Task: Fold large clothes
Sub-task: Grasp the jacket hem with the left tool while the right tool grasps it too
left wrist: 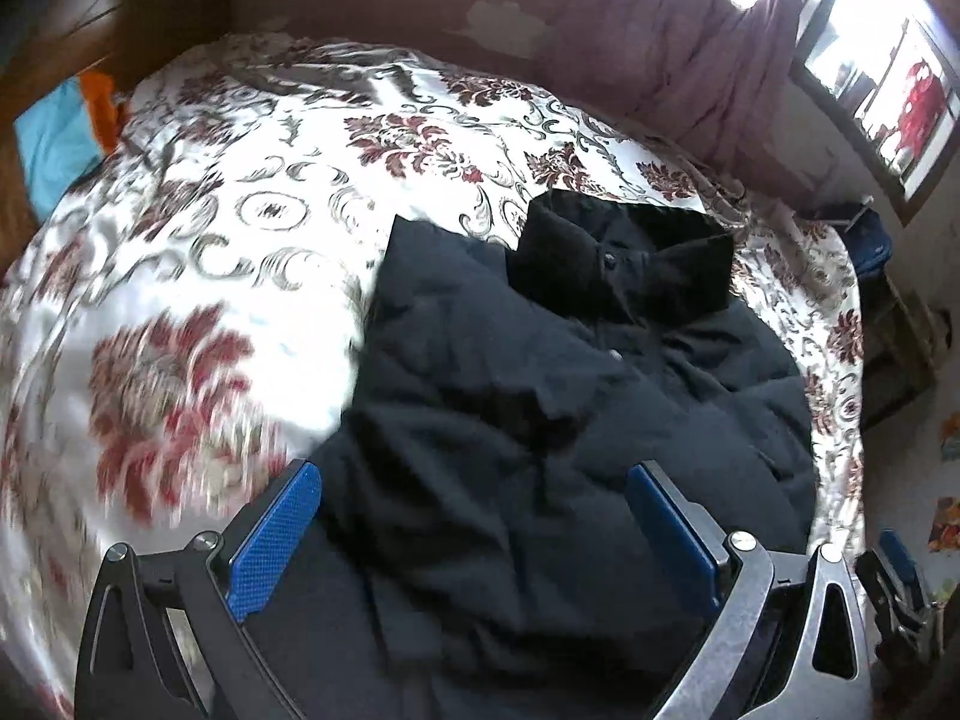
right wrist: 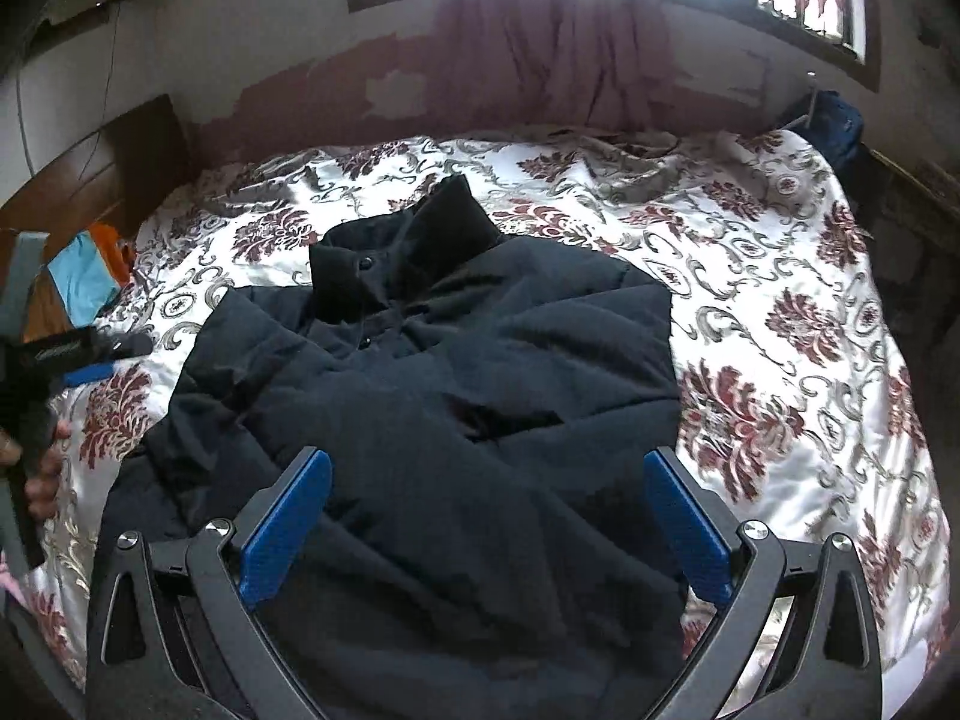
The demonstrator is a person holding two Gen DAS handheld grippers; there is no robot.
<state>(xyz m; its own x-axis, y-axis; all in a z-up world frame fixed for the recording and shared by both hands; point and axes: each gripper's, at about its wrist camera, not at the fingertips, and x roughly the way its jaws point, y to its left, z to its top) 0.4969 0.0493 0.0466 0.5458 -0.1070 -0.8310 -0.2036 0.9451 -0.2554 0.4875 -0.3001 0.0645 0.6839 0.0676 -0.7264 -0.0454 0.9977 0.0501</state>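
A large black padded jacket (left wrist: 570,396) (right wrist: 432,384) lies on the bed, its collar (right wrist: 408,252) pointing at the far wall and its sleeves folded over the front. My left gripper (left wrist: 474,480) hovers open above the jacket's lower left part, blue pads wide apart, nothing between them. My right gripper (right wrist: 486,474) hangs open over the jacket's lower middle, also holding nothing. In the right wrist view the left gripper (right wrist: 90,360) shows at the left edge, held by a hand (right wrist: 42,468). The right gripper's tip (left wrist: 900,564) peeks in at the lower right of the left wrist view.
The bed carries a white bedspread (left wrist: 252,204) (right wrist: 780,312) with red floral print. A blue and orange cloth (left wrist: 60,132) (right wrist: 84,276) lies by the wooden headboard (right wrist: 90,174) on the left. Mauve curtains (right wrist: 552,42) hang under the windows on the far wall. A dark blue bag (right wrist: 834,120) sits at the bed's far right corner.
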